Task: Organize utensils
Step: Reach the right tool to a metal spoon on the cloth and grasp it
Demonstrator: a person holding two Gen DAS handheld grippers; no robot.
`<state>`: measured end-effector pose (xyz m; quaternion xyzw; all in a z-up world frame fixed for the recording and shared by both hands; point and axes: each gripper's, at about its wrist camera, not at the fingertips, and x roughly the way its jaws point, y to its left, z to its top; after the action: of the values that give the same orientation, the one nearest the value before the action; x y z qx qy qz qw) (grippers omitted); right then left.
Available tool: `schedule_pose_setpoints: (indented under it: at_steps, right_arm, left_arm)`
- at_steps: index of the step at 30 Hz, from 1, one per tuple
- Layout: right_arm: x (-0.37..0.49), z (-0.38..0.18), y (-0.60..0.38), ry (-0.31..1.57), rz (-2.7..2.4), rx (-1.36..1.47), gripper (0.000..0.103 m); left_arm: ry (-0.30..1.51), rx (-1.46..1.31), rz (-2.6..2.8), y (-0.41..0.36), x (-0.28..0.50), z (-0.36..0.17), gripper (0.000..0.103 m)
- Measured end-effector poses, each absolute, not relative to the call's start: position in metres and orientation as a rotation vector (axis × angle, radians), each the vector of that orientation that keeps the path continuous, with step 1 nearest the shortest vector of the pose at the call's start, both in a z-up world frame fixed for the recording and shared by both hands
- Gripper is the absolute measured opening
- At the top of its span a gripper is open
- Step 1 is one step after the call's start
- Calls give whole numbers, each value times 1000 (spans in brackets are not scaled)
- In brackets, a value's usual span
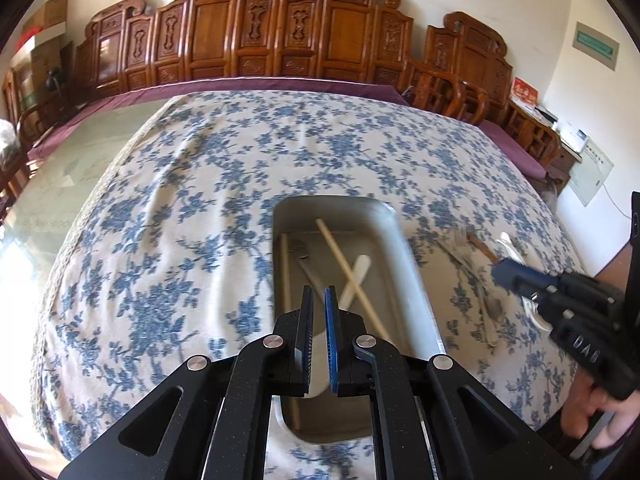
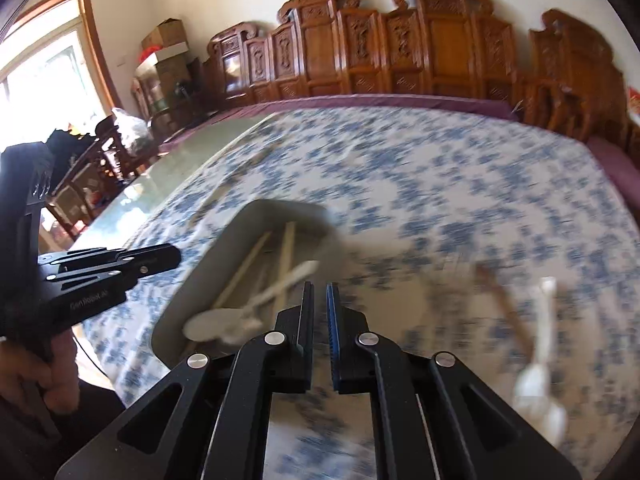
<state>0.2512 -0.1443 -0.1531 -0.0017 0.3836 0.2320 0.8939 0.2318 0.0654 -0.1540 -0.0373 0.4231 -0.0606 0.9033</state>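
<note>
Two chopsticks (image 1: 347, 276) and a white spoon (image 1: 354, 282) are lying in the metal tray (image 1: 404, 264) just beyond the left gripper (image 1: 319, 300), fingers nearly together, clamping nothing. Right gripper (image 2: 320, 296), likewise closed and empty, is hovering beside the tray; another white spoon (image 2: 540, 364) is resting on the floral cloth (image 1: 180, 220) to its right.

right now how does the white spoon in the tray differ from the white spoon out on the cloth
The white spoon in the tray lies inside the grey tray, crossing the wooden chopsticks; the white spoon on the cloth lies on the floral tablecloth, right of the tray. The tray spoon is already sorted; the cloth spoon is not yet, lying beside a brown-handled utensil. Both look white, and neither gripper holds them.
</note>
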Motion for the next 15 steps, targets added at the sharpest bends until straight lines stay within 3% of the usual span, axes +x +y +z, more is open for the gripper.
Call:
schedule_pose_setpoints:
  at_steps: [2,6,9,10,11,15]
  right_arm:
    - [252,-154,-162,793,454,-16,9]
    - [259,-164,-189,815,408,-29,9]
    - [264,-175,-201,833,384,-47,9]
    - [266,-180,-204,840,378,-53,15]
    - [268,-184,-207,847,370,-56,20]
    - [268,-204,-208,874,363,-76,23]
  left_arm:
    - [870,-65,-136,56,230,-153,17]
    - [867,-53,-160,41,229,-152,20]
    - [863,-44,-171,31,228,-150,33]
    - [863,-42,-173,29,228,-150,37]
    - [863,-40,-176,26,228,-150,38]
    - [874,-31,-185,17,229,-153,38]
